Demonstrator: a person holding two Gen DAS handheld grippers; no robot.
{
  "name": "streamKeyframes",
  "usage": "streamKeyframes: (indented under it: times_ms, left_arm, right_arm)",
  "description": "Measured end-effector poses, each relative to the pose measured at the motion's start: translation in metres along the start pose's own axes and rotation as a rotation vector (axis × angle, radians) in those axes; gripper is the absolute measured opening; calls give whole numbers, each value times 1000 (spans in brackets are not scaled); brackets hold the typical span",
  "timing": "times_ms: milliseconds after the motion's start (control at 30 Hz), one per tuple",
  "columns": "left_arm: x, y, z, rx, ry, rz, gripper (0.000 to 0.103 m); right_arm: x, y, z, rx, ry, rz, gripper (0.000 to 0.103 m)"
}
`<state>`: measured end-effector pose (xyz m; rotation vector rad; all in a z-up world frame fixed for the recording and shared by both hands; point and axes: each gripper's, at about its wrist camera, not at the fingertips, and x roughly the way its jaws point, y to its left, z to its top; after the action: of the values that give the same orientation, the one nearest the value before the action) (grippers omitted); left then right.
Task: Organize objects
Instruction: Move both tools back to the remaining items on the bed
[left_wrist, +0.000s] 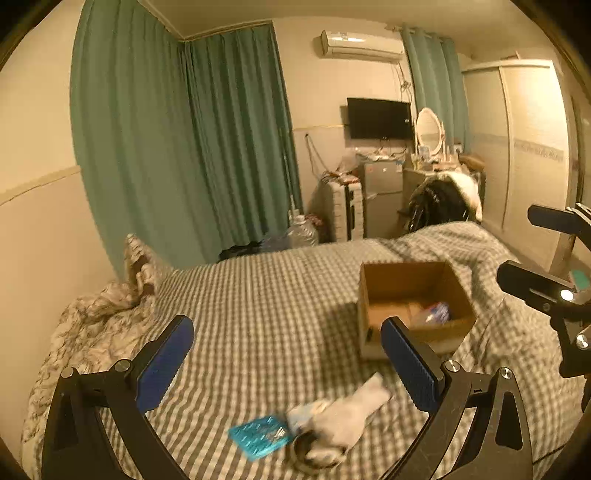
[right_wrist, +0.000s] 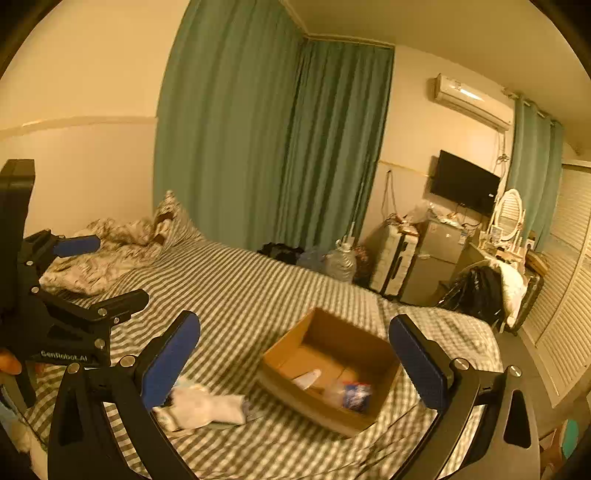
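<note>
An open cardboard box (left_wrist: 417, 280) (right_wrist: 280, 350) stands on the checked bed and holds a small white tube (right_wrist: 306, 378) and a clear packet with blue print (right_wrist: 352, 395). A white sock bundle (left_wrist: 351, 410) (right_wrist: 207, 406) and a teal packet (left_wrist: 258, 437) lie on the bed in front. My left gripper (left_wrist: 288, 354) is open and empty above the socks and the teal packet. My right gripper (right_wrist: 295, 354) is open and empty above the box's near left side. Each gripper shows at the edge of the other's view.
A crumpled patterned quilt (left_wrist: 99, 306) lies at the bed's far left by the wall. Beyond the bed stand green curtains (left_wrist: 177, 140), a water jug (left_wrist: 301, 232), a suitcase, a small fridge (left_wrist: 382, 195) and a chair piled with clothes (left_wrist: 443, 199).
</note>
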<state>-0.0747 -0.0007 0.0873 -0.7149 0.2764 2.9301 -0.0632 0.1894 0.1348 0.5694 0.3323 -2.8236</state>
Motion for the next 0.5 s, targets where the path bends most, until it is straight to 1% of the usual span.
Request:
streamKeyframes:
  times_ms: [133,233,333,400,500]
  left_arm:
    - [9,9,-39,-31,37,37,103]
    - [30,19,-72,-72,94,78,103]
    - [56,27,-100,-103,160,115,103]
    - [64,30,-121,-122,196,114,103]
    - [80,31,-145,-165,250,83,103]
  right_arm:
    - [12,31,-31,7,49,19,103]
    - [29,48,-58,7,101,47,103]
    - [55,57,-85,26,165,77,103]
    - [73,59,-99,35,206,92,103]
    - [101,62,-120,44,270,90,103]
